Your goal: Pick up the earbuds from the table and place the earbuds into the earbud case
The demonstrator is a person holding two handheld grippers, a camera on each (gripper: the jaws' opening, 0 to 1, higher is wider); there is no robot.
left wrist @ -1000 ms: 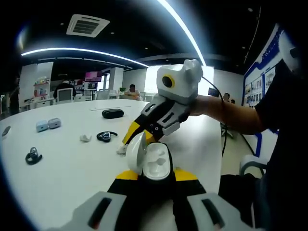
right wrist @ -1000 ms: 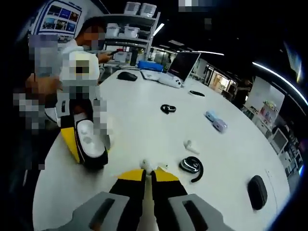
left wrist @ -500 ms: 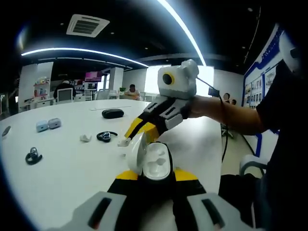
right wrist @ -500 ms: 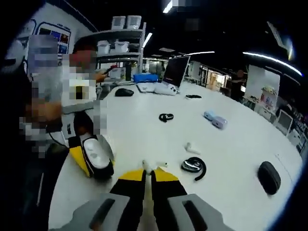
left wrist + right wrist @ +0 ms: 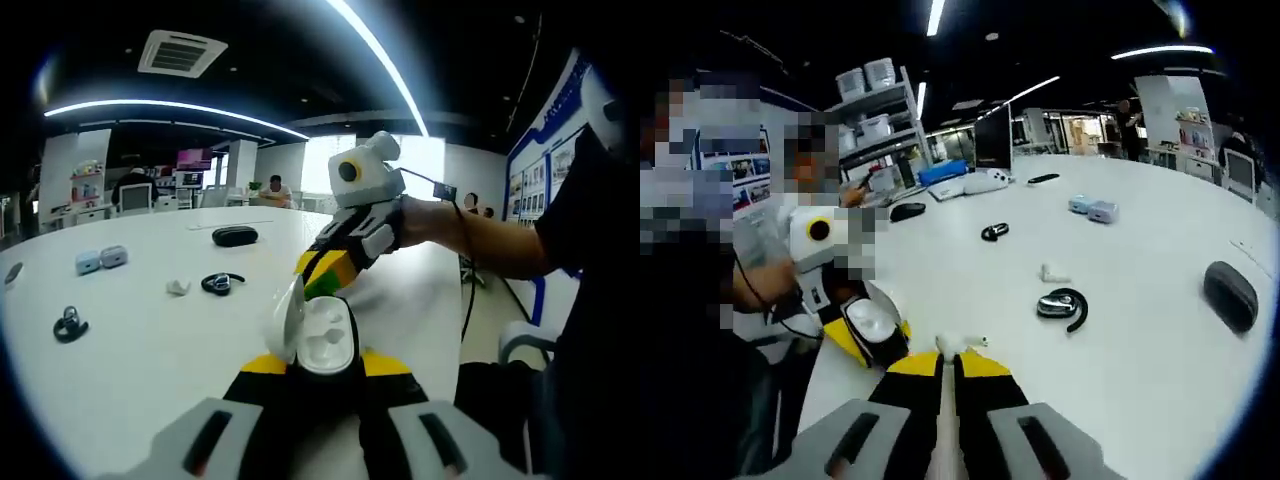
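Note:
My left gripper (image 5: 318, 364) is shut on an open white earbud case (image 5: 322, 335), lid tilted up at the left and two empty wells showing. My right gripper (image 5: 312, 281) reaches in from the right, its tips just behind the lid's top edge. In the right gripper view my right gripper (image 5: 948, 358) is shut on a small white earbud (image 5: 948, 344), lifted above the table. The case (image 5: 872, 322) sits lower left of it in the left gripper (image 5: 876, 342). A second white earbud (image 5: 1053, 272) (image 5: 178, 287) lies on the white table (image 5: 1140, 350).
A black ear-hook headset (image 5: 1064, 304) (image 5: 222, 283) lies near the loose earbud. Farther off are a black oval case (image 5: 1230, 292) (image 5: 234, 236), two pale blue-grey cases (image 5: 1092, 208) (image 5: 100, 258), and small black earpieces (image 5: 994, 232) (image 5: 68, 325). A person's arm (image 5: 470, 235) holds the right gripper.
My right gripper has lifted the white earbud off the table and carried it up and toward the case lid. The left gripper and case have stayed still.

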